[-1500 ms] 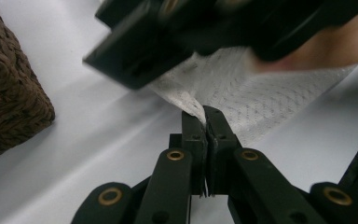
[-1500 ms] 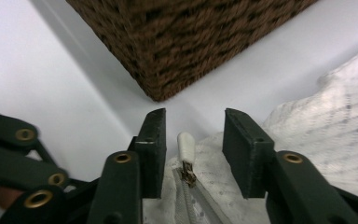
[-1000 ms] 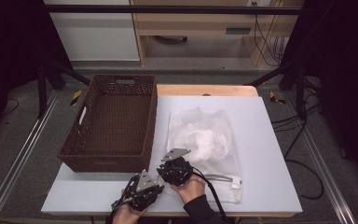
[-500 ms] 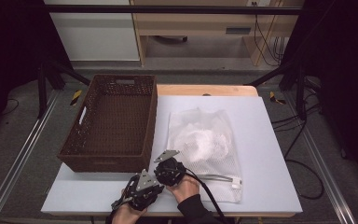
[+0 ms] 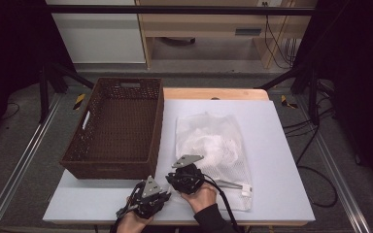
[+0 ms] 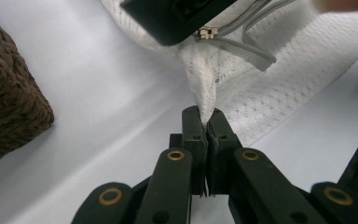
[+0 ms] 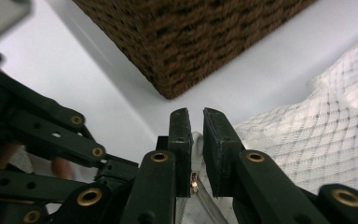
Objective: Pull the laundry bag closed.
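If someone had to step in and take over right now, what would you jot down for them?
Left gripper: shut on a corner of the white mesh bag, pinching the fabric up off the table.
Right gripper: jaws a little apart around the bag's zipper pull; they have just been closing, but the pads do not clearly press on it.
The bag lies flat on the table, right of the brown wicker basket, with something white inside.
Done: bag corner pinned, zipper end found.
Left: likely grip the pull and work the zipper; whether it is open or closed is hard to tell.
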### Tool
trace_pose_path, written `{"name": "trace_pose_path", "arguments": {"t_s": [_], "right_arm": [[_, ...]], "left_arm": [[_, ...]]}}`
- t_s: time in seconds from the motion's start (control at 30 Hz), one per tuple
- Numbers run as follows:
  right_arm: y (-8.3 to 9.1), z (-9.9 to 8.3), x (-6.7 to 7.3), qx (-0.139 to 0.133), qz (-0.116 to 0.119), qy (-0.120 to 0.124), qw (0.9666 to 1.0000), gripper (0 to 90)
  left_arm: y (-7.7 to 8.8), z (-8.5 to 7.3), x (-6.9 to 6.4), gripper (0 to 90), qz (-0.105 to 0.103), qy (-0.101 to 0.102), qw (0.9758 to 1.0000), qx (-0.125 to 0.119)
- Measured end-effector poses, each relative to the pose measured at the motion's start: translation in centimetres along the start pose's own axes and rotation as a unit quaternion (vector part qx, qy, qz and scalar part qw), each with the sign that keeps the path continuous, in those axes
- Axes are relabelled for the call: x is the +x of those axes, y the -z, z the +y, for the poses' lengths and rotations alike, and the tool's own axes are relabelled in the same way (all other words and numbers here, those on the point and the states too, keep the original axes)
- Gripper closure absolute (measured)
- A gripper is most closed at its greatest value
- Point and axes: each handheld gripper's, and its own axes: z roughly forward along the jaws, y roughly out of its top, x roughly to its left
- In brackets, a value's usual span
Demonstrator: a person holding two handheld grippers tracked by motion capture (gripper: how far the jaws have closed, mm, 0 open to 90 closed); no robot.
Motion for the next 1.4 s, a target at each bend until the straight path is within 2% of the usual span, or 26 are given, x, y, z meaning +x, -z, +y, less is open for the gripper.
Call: {"name": "trace_pose_path", "arguments": {"t_s": [0.13,0.27,0.7,1.03,1.4], "right_arm": [[0.4,0.3,0.1,-0.019,0.006,0.004,0.9998,81.7],[0.4,0.4,0.4,-0.017,0.003,0.013,0.9998,81.9],[2.7,-1.5,0.0,-0.023,0.005,0.006,0.9997,81.0],[1.9,-3.3,-0.3,-0.006,0.008,-0.008,0.9999,79.7],[0.6,-2.8,-0.4,-0.008,0.025,-0.031,0.9992,77.5]], "left_arm": [[0.0,0.0,0.0,86.7,0.001,0.001,1.0,0.001],[0.0,0.0,0.0,86.6,0.0,0.002,1.0,0.001],[0.0,0.0,0.0,86.6,0.001,0.005,1.0,0.001],[0.0,0.0,-0.1,86.5,0.003,0.004,1.0,0.001],[0.0,0.1,-0.2,86.0,0.005,0.003,1.0,0.002]]}}
